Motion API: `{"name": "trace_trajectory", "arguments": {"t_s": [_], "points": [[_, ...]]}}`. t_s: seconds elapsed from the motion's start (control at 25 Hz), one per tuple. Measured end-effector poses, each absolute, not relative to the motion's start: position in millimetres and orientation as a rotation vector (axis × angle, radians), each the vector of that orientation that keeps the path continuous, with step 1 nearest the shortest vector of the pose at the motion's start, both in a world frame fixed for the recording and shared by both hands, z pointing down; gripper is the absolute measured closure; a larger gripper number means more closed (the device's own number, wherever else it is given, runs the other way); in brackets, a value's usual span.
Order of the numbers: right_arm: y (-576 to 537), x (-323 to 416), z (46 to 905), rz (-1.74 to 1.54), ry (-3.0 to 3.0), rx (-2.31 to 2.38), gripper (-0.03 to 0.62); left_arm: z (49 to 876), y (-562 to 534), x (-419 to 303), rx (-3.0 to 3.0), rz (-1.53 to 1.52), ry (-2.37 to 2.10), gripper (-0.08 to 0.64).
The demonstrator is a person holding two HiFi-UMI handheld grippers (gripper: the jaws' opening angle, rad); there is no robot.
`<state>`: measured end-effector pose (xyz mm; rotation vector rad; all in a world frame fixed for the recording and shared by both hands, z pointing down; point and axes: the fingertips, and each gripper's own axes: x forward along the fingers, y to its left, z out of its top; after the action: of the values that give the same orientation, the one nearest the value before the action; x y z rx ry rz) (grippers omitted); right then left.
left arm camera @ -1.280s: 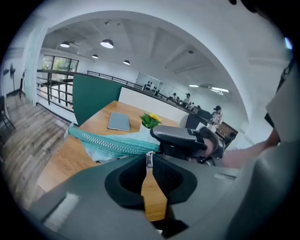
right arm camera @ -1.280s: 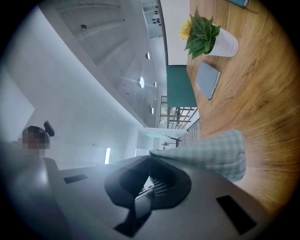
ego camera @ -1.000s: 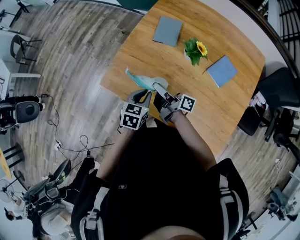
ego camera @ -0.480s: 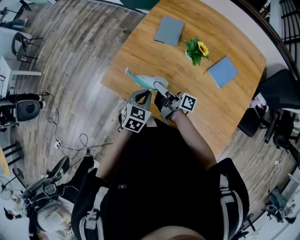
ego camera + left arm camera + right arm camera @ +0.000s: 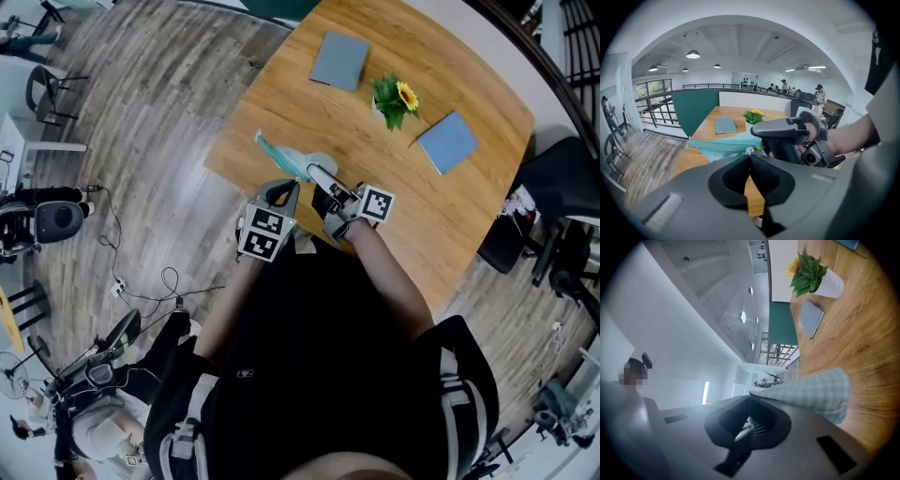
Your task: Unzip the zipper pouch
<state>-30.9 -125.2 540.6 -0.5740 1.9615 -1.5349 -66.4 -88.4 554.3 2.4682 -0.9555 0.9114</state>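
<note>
Wooden table [image 5: 298, 105]: two pads [image 5: 337, 61] [image 5: 447, 142], flowerpot [image 5: 391, 99]

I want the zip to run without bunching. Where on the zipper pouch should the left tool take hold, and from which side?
Pinch the zipper pull, coming over the near edge of the table. It sticks out at the zipper's near end, beside where the right tool clamps the zipper pouch, so the teeth run away unobstructed. The left tool looks shut on it.

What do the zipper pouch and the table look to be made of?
The zipper pouch: soft woven cloth, pale green check, matte, sagging in folds. Its zipper: teal tape, shiny pull, likely metal. The table: wood or wood-look laminate, low sheen, visible grain; which one is unclear.
</note>
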Motion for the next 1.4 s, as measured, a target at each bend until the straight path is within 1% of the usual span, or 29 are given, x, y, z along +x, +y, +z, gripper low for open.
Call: {"name": "trace_trajectory", "arguments": {"t_s": [1.4], "points": [[-115.6, -37.0, 539.5, -1.545, 2.049, -0.577, 0.586, 561.5, -94.9, -80.9, 2.452, 0.974, -1.015, 0.554]]}}
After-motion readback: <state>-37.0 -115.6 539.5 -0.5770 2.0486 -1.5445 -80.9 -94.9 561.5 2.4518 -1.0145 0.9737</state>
